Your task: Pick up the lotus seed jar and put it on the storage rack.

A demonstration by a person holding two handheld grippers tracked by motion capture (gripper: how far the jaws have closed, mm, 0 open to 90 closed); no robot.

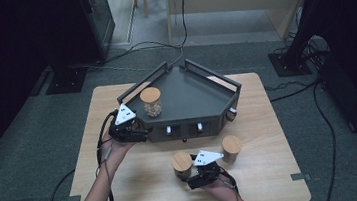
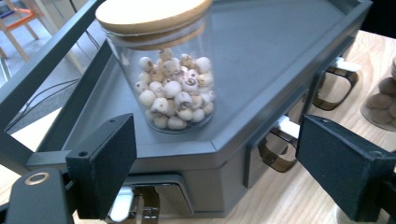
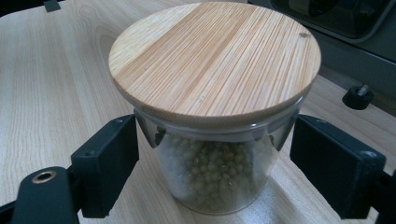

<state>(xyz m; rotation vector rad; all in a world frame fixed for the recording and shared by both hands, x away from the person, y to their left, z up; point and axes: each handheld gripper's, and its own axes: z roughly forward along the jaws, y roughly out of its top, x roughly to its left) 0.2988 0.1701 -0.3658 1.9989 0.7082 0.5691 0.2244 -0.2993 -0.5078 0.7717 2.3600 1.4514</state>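
Note:
A glass jar of pale round seeds (image 1: 151, 102) (image 2: 173, 88) with a wooden lid stands on the left part of the dark grey tray (image 1: 194, 101) (image 2: 280, 56). My left gripper (image 1: 141, 133) (image 2: 217, 149) is open at the tray's front left edge, short of that jar, with nothing held between its jaws. On the table in front of the tray stands a jar of green beans (image 1: 182, 163) (image 3: 217, 177) with a wooden lid. My right gripper (image 1: 188, 176) (image 3: 215, 158) has its jaws against both sides of the glass.
A third lidded jar (image 1: 231, 147) (image 2: 383, 100) with brown contents stands on the table right of my right gripper. The tray has raised rails and drawer fronts with handles (image 1: 200, 127) (image 2: 275, 149). Cables trail off the table's near left edge.

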